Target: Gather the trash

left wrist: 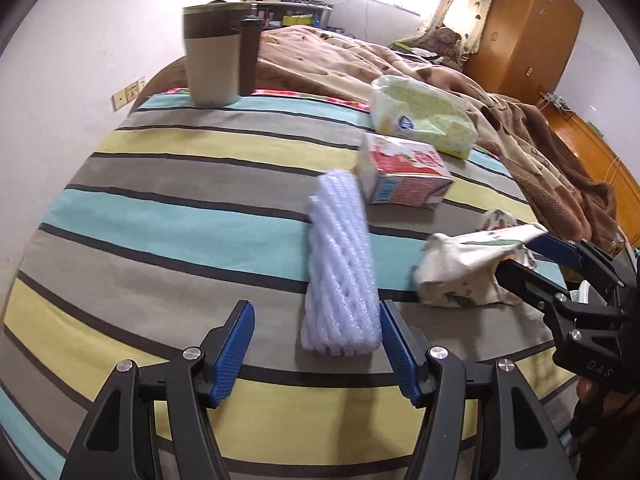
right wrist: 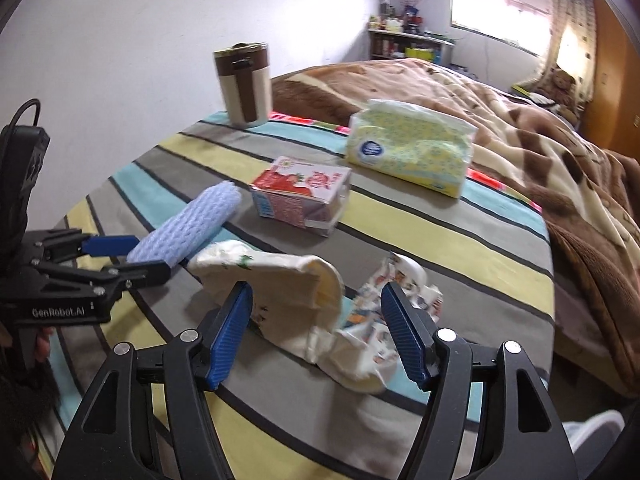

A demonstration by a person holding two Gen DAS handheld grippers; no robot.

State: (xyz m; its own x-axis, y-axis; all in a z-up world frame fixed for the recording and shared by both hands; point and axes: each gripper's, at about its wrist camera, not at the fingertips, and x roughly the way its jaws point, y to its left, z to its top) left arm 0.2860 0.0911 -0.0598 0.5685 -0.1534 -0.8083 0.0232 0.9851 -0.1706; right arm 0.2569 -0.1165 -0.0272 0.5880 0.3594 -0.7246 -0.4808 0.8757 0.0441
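Left gripper [left wrist: 316, 354]: jaws wide apart, holding nothing; blue foam net sleeve [left wrist: 340, 268] lies lengthwise between them, its near end well inside the gap, hard against or just beside the right-hand pad, clear space on the other side; far end runs out ahead of the jaws toward the milk carton [left wrist: 404, 172].

Right gripper [right wrist: 316, 334]: jaws equally wide, nothing clamped; crumpled paper cup [right wrist: 280, 292] sits between and just ahead of the pads, leaning toward the left-hand pad; printed wrapper [right wrist: 400, 300], balled up, against the inner face of the right-hand pad; whether either touches a pad, cannot tell.

All of it rests on a striped bedspread [left wrist: 160, 216]; beyond the carton a tissue pack [right wrist: 412, 144]; far ahead, a brown-and-cream tumbler [right wrist: 244, 84], upright, likely not trash.

Handling, judged:
- Foam sleeve: near weightless, springy, open mesh; will squash a long way before the pads bite; take it across the middle of its width, close fully; no risk of damage; may roll sideways if nudged on soft bedding.
- Paper cup: light, already crushed, thin wall that folds; pinch through the flattened body rather than the flared rim; likely to slide if caught by an edge only.
- Wrapper: thin, probably slick; may slip out unless gathered with the cup.
- Carton: stiff-walled, weight unknown; grip across the narrow faces.
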